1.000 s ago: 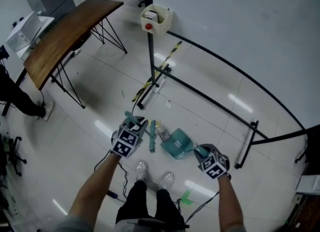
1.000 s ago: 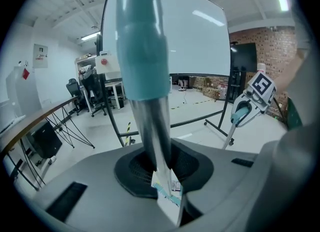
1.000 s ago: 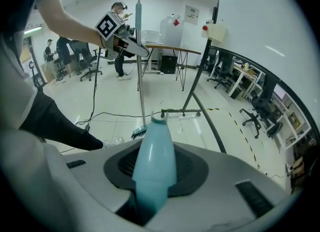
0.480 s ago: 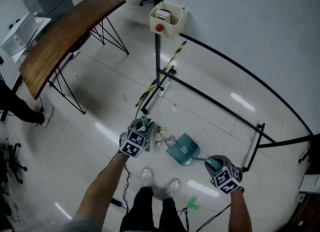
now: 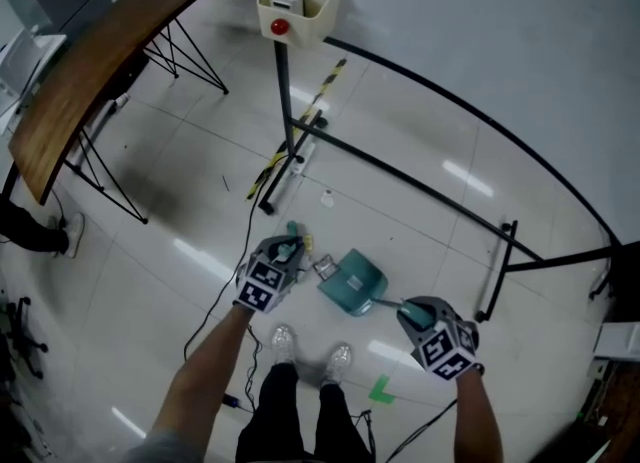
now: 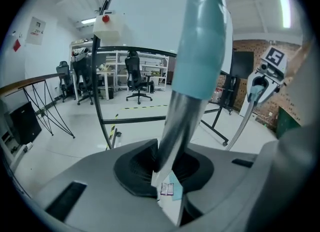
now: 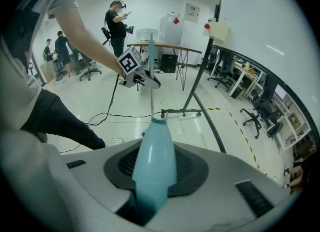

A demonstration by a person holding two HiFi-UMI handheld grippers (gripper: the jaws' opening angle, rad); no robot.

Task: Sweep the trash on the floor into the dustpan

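Observation:
My left gripper (image 5: pixel 284 251) is shut on the broom's handle (image 6: pixel 192 70), a metal tube with a teal sleeve that runs up between the jaws. The broom's teal end (image 5: pixel 293 228) shows just beyond the gripper, left of the dustpan. The teal dustpan (image 5: pixel 352 283) lies on the floor in front of the person's shoes, and my right gripper (image 5: pixel 413 312) is shut on its teal handle (image 7: pixel 153 168). A few scraps of trash (image 5: pixel 324 268) lie at the dustpan's left edge. One white scrap (image 5: pixel 327 198) lies farther off.
A black frame with a post and a cream box with a red button (image 5: pixel 292 6) stands ahead, with a long curved bar (image 5: pixel 470 131) on its right. A wooden table (image 5: pixel 80 81) is at the left. A cable (image 5: pixel 215 311) trails on the floor. People stand far off (image 7: pixel 117 20).
My left gripper has come down with the broom, closer to the dustpan's left side. The right gripper and the dustpan have kept their place; the head view has shifted.

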